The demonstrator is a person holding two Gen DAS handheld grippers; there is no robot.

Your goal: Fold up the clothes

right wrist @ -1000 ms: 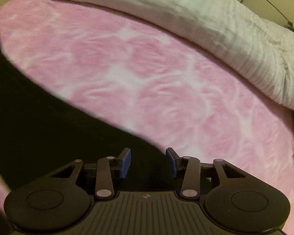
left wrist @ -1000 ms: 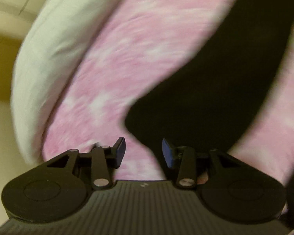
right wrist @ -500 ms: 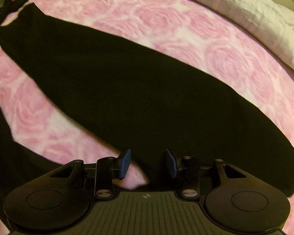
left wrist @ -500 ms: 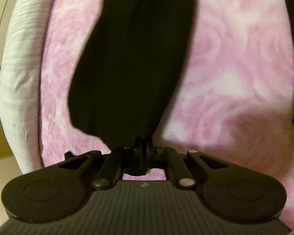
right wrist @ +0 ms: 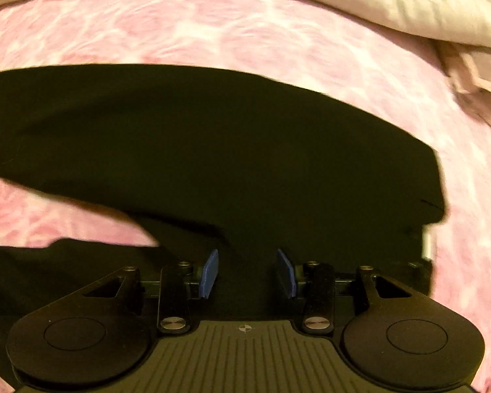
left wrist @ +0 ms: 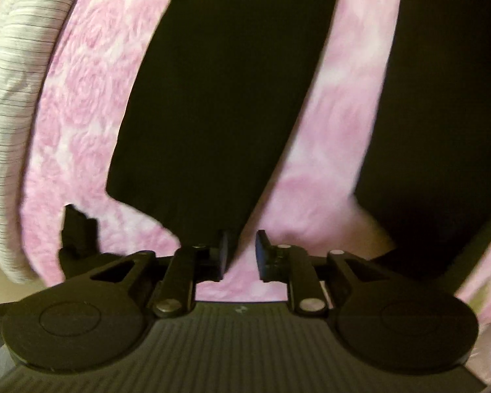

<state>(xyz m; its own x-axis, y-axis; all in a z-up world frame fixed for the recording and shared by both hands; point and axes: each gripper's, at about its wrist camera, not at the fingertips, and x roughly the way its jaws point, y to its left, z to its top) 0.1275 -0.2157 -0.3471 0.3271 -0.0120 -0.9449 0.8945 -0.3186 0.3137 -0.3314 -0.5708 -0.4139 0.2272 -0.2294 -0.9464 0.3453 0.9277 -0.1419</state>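
The black garment (left wrist: 219,104) lay on the pink bed cover (left wrist: 81,104), running long from the left gripper (left wrist: 240,257) to the frame's top. Its jaws were opening, empty. The right gripper (right wrist: 247,273) hung apart over black cloth, holding nothing.

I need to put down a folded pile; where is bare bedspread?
Free: the pink bedspread strip between the black garment and the white duvet, and the lane between the two black legs in the left wrist view. Crowded: beneath both tongs, where black cloth lies.
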